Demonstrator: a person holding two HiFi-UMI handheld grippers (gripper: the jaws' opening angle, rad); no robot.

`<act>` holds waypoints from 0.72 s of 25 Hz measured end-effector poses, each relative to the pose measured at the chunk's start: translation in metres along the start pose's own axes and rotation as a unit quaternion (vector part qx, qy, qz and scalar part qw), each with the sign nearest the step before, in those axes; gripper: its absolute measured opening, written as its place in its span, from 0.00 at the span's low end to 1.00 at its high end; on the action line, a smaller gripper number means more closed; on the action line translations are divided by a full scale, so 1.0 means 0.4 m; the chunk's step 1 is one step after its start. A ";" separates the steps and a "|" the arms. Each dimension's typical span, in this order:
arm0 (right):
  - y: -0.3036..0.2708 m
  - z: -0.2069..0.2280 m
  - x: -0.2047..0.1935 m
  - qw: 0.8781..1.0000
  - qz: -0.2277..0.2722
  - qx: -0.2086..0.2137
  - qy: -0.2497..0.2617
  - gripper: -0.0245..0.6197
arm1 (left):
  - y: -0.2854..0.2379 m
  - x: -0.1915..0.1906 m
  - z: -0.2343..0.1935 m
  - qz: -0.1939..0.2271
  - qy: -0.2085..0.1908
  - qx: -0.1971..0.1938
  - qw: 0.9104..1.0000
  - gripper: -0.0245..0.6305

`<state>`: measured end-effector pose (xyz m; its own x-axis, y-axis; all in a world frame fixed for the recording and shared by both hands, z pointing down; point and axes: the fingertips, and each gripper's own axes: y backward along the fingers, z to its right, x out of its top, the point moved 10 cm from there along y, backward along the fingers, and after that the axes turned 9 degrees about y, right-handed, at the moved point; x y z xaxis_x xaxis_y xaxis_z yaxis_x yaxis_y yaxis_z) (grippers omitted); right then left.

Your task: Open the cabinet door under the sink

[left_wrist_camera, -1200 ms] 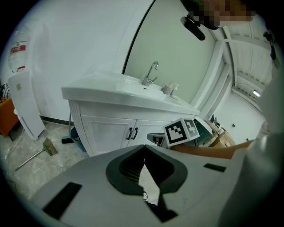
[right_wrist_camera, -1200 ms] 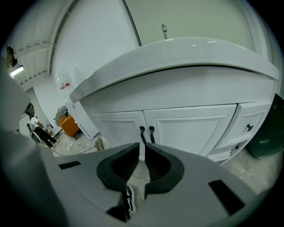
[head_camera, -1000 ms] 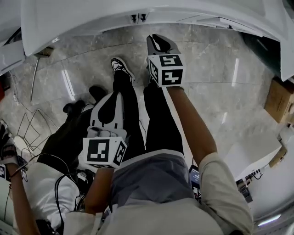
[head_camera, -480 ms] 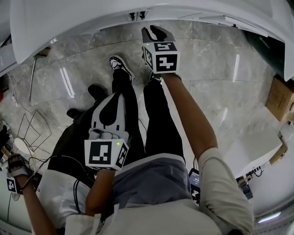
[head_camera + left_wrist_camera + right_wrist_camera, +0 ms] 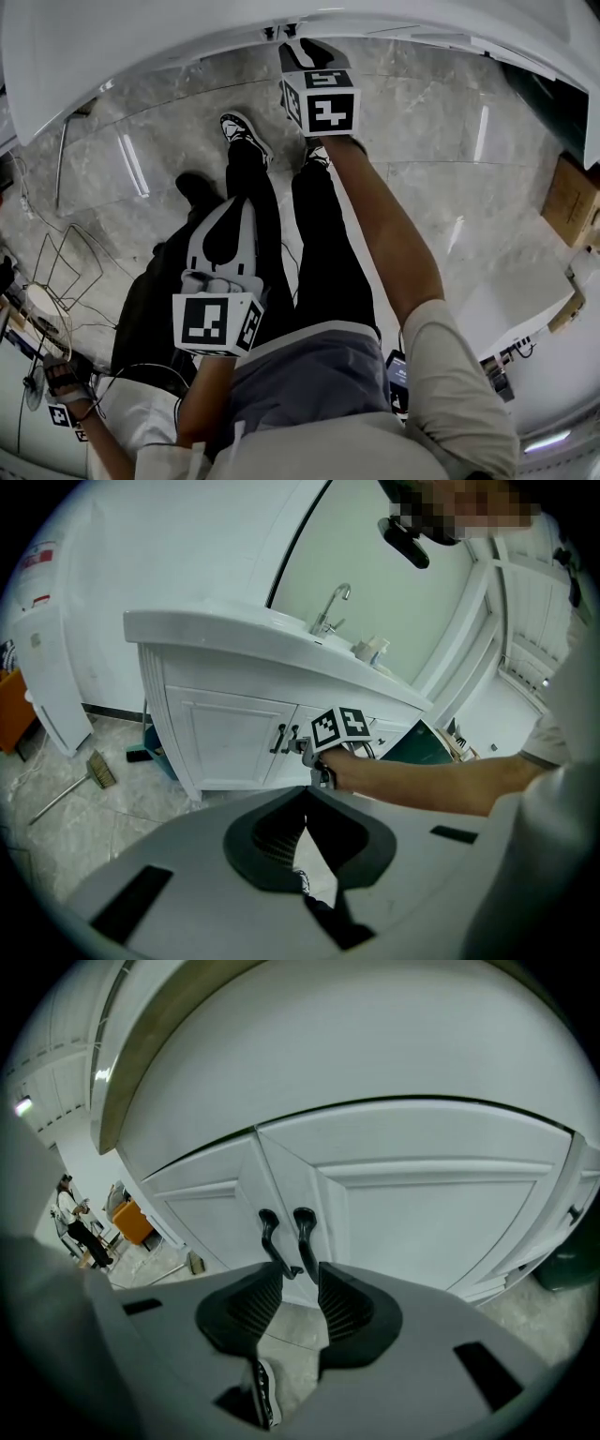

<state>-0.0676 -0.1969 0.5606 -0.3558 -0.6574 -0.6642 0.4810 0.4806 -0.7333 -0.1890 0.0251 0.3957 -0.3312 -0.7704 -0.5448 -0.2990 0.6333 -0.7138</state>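
Grey marble floor [image 5: 441, 141] underfoot, white sink cabinet [image 5: 164, 705] straight ahead of the right fingers [image 5: 347, 1307]. Bringing the right gripper [image 5: 298, 1290] closer to the cabinet than a second ago, now right up at the two dark handles [image 5: 305, 1237] along the meeting edge of the doors. Having just been spreading those fingers: released now, standing apart, gripping nothing. Catching the lower ends of both handles just in front of the fingertips, in line with the gap, without pressing on either. Leaving both doors closed so far, left door [image 5: 202, 1199] off to the left of the fingers, right door [image 5: 422, 1213] off to the right. Holding the left gripper [image 5: 305, 792] low and back, well apart from the cabinet, hardly shifting since the earlier frame. Keeping the left fingers [image 5: 272, 832] clenched, tips touching, nothing between them. Looking beyond those clenched fingers at the right gripper's marker cube [image 5: 339, 726] by the handles, at the sink [image 5: 272, 635] and faucet [image 5: 328, 621] higher up, and at a broom [image 5: 97, 771] lying on the floor far to the left.
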 end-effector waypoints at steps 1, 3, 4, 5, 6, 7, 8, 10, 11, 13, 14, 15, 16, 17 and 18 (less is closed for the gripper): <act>-0.007 0.000 0.003 1.000 -0.001 -0.002 0.001 0.20 | -0.002 0.001 -0.003 0.000 0.001 0.001 1.000 0.04; -0.020 0.000 0.009 1.000 -0.003 -0.008 0.002 0.21 | -0.004 0.006 -0.009 0.001 0.005 0.002 1.000 0.04; -0.026 0.000 0.011 1.000 -0.004 -0.012 0.003 0.21 | -0.006 0.009 -0.014 0.001 0.006 0.003 1.000 0.04; -0.032 0.001 0.014 1.000 -0.004 -0.015 0.003 0.21 | -0.007 0.013 -0.018 0.001 0.007 0.005 1.000 0.04; -0.038 0.001 0.017 1.000 -0.005 -0.017 0.002 0.21 | -0.009 0.017 -0.023 0.001 0.008 0.006 1.000 0.04; -0.044 0.002 0.020 1.000 -0.006 -0.020 0.002 0.21 | -0.010 0.022 -0.027 0.002 0.009 0.007 1.000 0.04; -0.048 0.002 0.022 1.000 -0.007 -0.023 0.002 0.21 | -0.011 0.025 -0.031 0.002 0.010 0.008 1.000 0.04; -0.055 0.002 0.024 0.999 -0.007 -0.031 0.004 0.21 | -0.013 0.030 -0.037 0.003 0.012 0.010 1.000 0.04; -0.057 0.002 0.024 0.999 -0.007 -0.035 0.005 0.21 | -0.013 0.031 -0.040 0.003 0.013 0.011 1.000 0.04; -0.064 0.004 0.024 0.999 -0.004 -0.043 0.003 0.21 | -0.015 0.034 -0.047 0.004 0.013 0.013 1.000 0.04; -0.069 0.006 0.026 0.999 -0.001 -0.046 0.000 0.21 | -0.015 0.036 -0.050 0.005 0.013 0.014 1.000 0.04; -0.073 0.008 0.029 0.999 0.001 -0.048 -0.005 0.21 | -0.014 0.038 -0.055 0.005 0.013 0.016 1.000 0.04; -0.076 0.009 0.033 0.999 0.003 -0.050 -0.009 0.21 | -0.012 0.040 -0.059 0.006 0.013 0.017 1.000 0.04; -0.077 0.009 0.035 0.999 0.005 -0.053 -0.011 0.21 | -0.010 0.040 -0.063 0.005 0.014 0.019 1.000 0.04; -0.077 0.007 0.035 0.998 0.007 -0.057 -0.010 0.21 | -0.009 0.038 -0.067 0.005 0.014 0.020 1.000 0.04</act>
<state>-0.0852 -0.2227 0.5744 -0.3340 -0.6608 -0.6721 0.3910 0.5517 -0.7367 -0.2169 0.0131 0.4015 -0.3587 -0.7618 -0.5394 -0.2607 0.6366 -0.7258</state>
